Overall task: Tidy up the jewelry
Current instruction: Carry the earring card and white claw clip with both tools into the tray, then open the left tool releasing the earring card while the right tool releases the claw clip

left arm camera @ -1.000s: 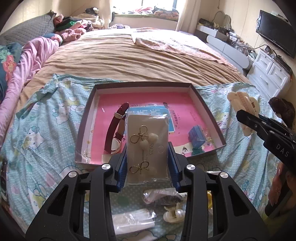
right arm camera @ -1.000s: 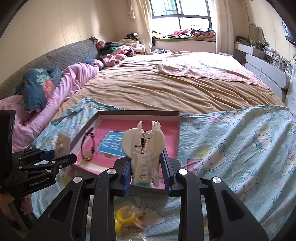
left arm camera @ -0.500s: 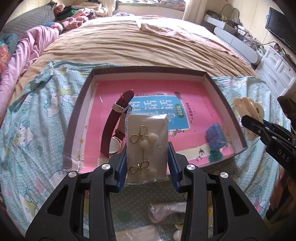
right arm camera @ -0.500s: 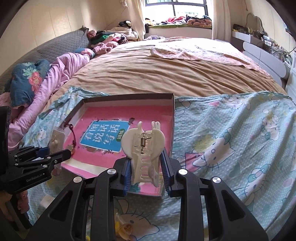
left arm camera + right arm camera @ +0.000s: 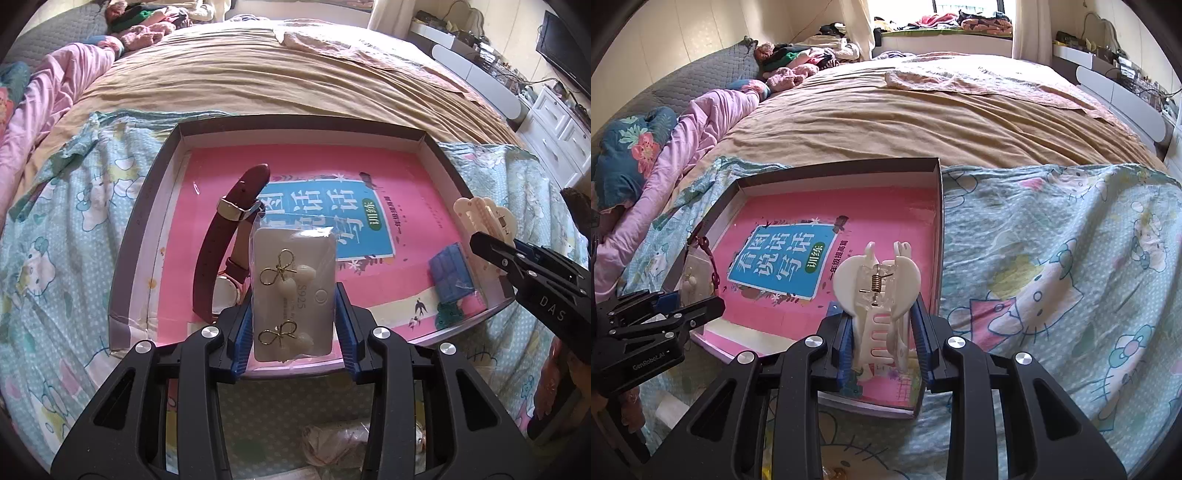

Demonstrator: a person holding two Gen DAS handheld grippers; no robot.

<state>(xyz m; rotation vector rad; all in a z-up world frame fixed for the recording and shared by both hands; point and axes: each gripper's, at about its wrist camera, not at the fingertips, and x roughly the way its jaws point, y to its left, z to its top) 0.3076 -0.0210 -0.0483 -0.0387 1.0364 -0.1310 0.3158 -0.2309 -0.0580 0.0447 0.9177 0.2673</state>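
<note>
My left gripper (image 5: pixel 293 325) is shut on a bagged white card of gold bow earrings (image 5: pixel 295 291), held just over the near edge of a shallow box (image 5: pixel 140 221) lined with a pink book. A dark red watch (image 5: pixel 225 240) and a small blue bag (image 5: pixel 450 273) lie inside the box. In the right wrist view my right gripper (image 5: pixel 881 339) is shut on a white claw hair clip (image 5: pixel 877 284), hanging over the box's (image 5: pixel 938 221) near right corner. Each gripper shows at the edge of the other's view, the left gripper (image 5: pixel 657 317) with its earring card.
The box rests on a light blue cartoon-print sheet (image 5: pixel 1052 277) over a tan bedspread (image 5: pixel 277 81). Small clear bags (image 5: pixel 332 443) and a yellow item (image 5: pixel 768 469) lie on the sheet in front of the box. Pink bedding (image 5: pixel 701 122) lies left; white drawers (image 5: pixel 561 133) stand right.
Both grippers have come down and forward toward the box, which now fills more of each view. The earring card and the hair clip stay clamped as before.
</note>
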